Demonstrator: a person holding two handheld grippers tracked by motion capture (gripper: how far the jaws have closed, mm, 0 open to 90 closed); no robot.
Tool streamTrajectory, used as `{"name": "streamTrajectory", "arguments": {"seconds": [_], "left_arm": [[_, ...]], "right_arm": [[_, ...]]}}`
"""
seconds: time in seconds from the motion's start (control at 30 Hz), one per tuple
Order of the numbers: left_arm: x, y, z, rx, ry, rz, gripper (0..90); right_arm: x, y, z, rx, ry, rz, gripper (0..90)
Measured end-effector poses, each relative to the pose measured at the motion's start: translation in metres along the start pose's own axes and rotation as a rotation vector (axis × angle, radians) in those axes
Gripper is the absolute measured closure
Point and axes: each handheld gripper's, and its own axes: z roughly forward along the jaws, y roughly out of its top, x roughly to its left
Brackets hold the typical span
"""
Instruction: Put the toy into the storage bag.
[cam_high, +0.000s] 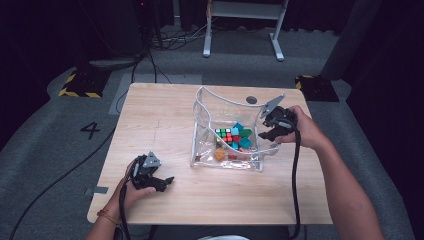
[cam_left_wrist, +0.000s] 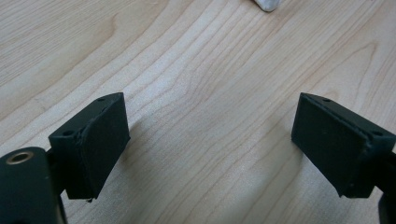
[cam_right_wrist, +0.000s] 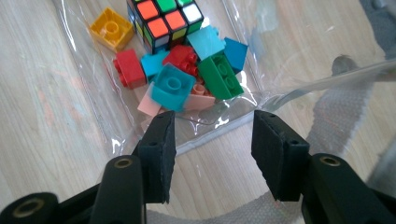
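Note:
A clear plastic bag (cam_high: 204, 120) stands open on the wooden table (cam_high: 150, 115), right of centre. Inside lie a Rubik's cube (cam_high: 224, 135) and several toy bricks. In the right gripper view the cube (cam_right_wrist: 163, 21) sits beside a teal brick (cam_right_wrist: 173, 86), a green brick (cam_right_wrist: 220, 74), a red brick (cam_right_wrist: 129, 68) and a yellow brick (cam_right_wrist: 111, 29). My right gripper (cam_high: 267, 135) hovers at the bag's right side, jaws apart (cam_right_wrist: 212, 123), nothing pressed between the pads. My left gripper (cam_high: 167, 182) rests near the table's front left, open over bare wood (cam_left_wrist: 210, 112).
A small grey disc (cam_high: 251, 99) lies on the table behind the bag. A white object (cam_left_wrist: 267, 4) peeks in at the top of the left gripper view. Bare wood stretches across the table's left half. Cables trail off the front edge.

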Motion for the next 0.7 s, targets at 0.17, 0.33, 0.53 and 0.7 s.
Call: {"name": "streamTrajectory", "arguments": {"seconds": [0.17,0.33,0.53,0.7], "left_arm": [[0.000,0.000,0.000,0.000,0.000,0.000,11.4],[0.000,0.000,0.000,0.000,0.000,0.000,11.4],[0.000,0.000,0.000,0.000,-0.001,-0.003,11.4],[0.000,0.000,0.000,0.000,0.000,0.000,11.4]], "right_arm": [[0.001,-0.007,-0.010,-0.073,0.002,0.024,41.6],[0.004,-0.016,-0.021,-0.146,-0.051,0.053,31.9],[0.008,-0.025,-0.032,-0.233,-0.093,0.116,30.2],[0.011,-0.033,-0.044,-0.307,-0.121,0.168,28.8]]}}
